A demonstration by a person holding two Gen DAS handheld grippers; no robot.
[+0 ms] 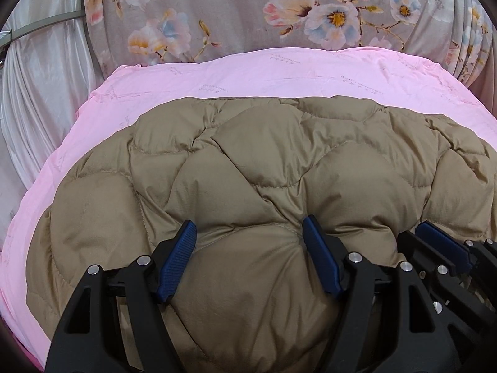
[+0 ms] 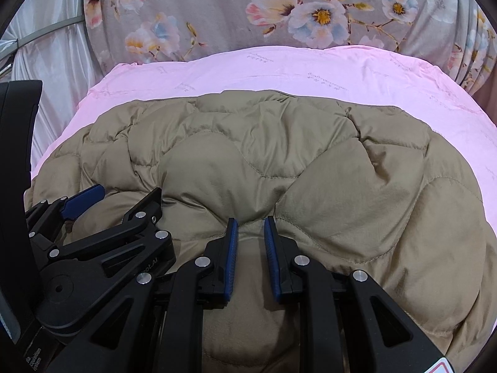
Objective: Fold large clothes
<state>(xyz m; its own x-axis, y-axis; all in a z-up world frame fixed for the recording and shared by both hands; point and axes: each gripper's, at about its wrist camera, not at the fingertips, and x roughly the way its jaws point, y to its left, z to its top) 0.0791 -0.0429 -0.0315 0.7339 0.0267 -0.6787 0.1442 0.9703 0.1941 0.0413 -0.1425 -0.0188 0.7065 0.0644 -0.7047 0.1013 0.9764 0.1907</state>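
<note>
Little writing can be read: the pink quilt (image 1: 279, 71) carries faint lines of grey print too small to make out, and in the right wrist view white lettering on the left gripper's body reads in part "...ot-AI" and, lower, what looks like "...quisition system". A red-edged sticker shows at the bottom right corner of that view, its content cut off.

The tan quilted down jacket (image 1: 248, 161) lies spread on the pink quilt, covering most of its near half and reaching the near edge, with bare pink showing along the far edge and both sides. Behind stands grey floral bedding (image 1: 242, 9).

The left gripper (image 1: 250, 236) has its jaws set wide, and a puffed bulge of the jacket at the near edge fills the gap between them; the blue pads (image 1: 178, 261) press into the fabric on both sides. The right gripper (image 2: 251, 233), just beside it toward the right side, has its jaws drawn narrow on a pinched fold of the same jacket edge, the fabric creasing toward the tips.
</note>
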